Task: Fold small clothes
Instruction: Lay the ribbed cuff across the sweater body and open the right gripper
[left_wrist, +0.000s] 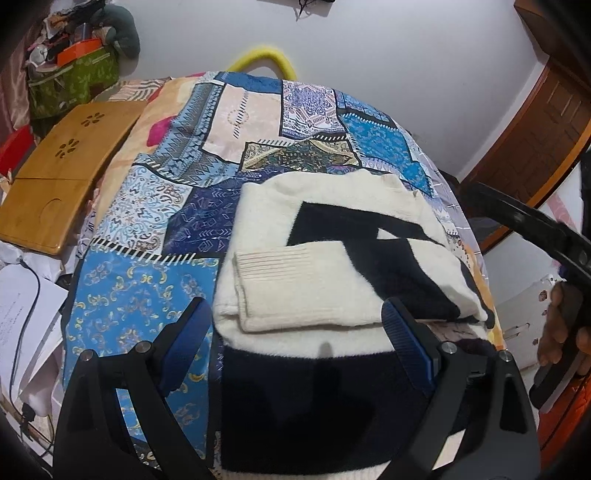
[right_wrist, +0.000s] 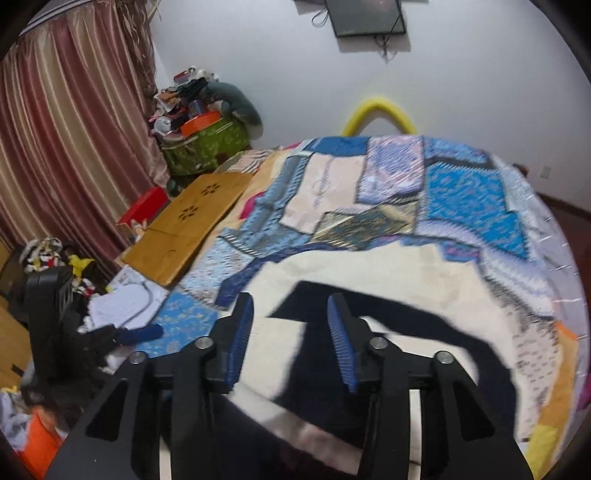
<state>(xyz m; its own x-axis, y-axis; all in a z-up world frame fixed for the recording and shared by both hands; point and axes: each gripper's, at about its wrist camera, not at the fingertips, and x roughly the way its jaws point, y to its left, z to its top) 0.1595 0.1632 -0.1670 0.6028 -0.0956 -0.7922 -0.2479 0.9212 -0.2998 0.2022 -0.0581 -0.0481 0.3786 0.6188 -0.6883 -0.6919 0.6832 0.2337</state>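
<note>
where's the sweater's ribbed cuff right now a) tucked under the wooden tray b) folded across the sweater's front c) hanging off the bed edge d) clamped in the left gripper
b: the cuff lies flat across the cream and black sweater, clear of the open left gripper.

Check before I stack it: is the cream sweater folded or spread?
Folded: the cream sweater has its ribbed cuff laid across its front.

My left gripper (left_wrist: 299, 343) is matte black, two angular arms with triangular cut-outs, each jointed by round silver screw heads set behind the fingers. The fingers (left_wrist: 184, 343) carry ribbed blue pads on their inner faces. My right gripper (right_wrist: 291, 339) is built the same: black linkages, silver pivots behind the fingers (right_wrist: 240, 339), blue ridged pads facing inward.
</note>
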